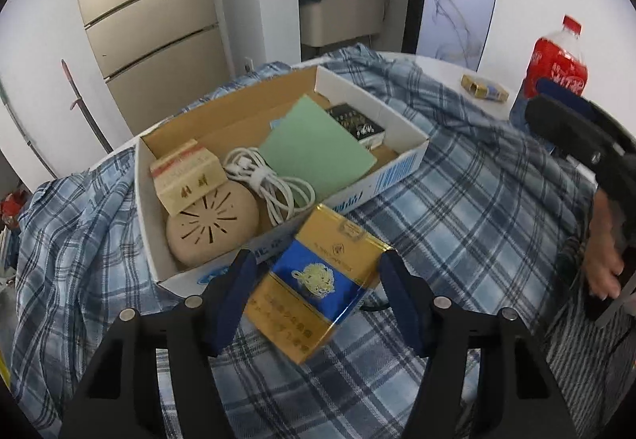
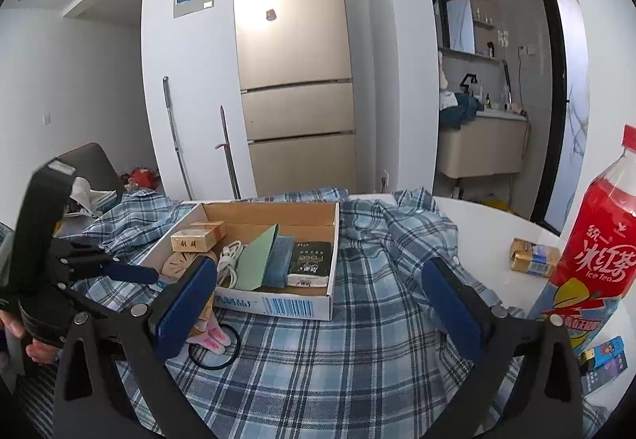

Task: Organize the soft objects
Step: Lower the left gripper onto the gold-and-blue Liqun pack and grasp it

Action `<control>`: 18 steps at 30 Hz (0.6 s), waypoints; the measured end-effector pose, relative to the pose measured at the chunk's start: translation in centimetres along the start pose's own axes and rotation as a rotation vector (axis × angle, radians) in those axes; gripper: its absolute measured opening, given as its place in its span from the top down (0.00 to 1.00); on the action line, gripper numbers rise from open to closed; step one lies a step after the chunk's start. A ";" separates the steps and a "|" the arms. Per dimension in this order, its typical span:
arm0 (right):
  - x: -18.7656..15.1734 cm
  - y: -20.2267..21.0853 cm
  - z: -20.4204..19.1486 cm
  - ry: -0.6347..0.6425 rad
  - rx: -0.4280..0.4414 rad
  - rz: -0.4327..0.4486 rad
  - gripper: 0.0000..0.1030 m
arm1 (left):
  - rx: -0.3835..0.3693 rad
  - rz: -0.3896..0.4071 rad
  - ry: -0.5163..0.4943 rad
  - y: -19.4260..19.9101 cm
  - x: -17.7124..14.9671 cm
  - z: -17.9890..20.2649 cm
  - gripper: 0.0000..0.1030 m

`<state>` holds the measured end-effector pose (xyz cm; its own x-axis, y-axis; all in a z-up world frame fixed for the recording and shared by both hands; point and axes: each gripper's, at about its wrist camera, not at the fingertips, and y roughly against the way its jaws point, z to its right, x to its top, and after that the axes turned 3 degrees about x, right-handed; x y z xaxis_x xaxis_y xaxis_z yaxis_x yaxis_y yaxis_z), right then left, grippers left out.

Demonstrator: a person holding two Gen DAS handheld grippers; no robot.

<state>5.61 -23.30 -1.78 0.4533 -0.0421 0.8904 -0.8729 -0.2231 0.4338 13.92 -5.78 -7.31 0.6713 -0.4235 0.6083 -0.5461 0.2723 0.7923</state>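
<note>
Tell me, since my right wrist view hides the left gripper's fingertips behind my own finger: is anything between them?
Observer: Yes, a blue-and-gold pack sits between the left gripper's fingers.
Operator: Gripped?
Observer: Can't tell; its corner meets one finger, the other side is unclear.
Operator: Where's the pack?
Observer: Outside the box, by its near wall, over the plaid cloth.

We see a gold-and-blue cigarette pack, tilted, face up, on the plaid cloth, just before the open cardboard box.
</note>
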 end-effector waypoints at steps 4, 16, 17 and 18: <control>0.0 -0.4 0.5 -0.027 0.017 -0.029 0.00 | -0.027 -0.021 0.025 -1.0 0.0 -0.5 0.31; -0.2 -1.0 0.6 -0.041 0.026 -0.069 0.00 | -0.177 -0.093 0.130 -1.1 -0.8 -1.2 0.30; -0.2 -1.1 0.6 -0.040 0.028 -0.070 0.00 | -0.170 -0.088 0.126 -0.7 -0.9 -1.0 0.30; -0.2 -1.1 0.6 -0.039 0.030 -0.072 0.00 | -0.166 -0.085 0.119 -0.4 -0.9 -0.8 0.30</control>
<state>6.56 -23.64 -2.53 0.5220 -0.0624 0.8506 -0.8322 -0.2557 0.4920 13.93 -4.80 -8.17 0.7714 -0.3486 0.5324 -0.4016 0.3823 0.8322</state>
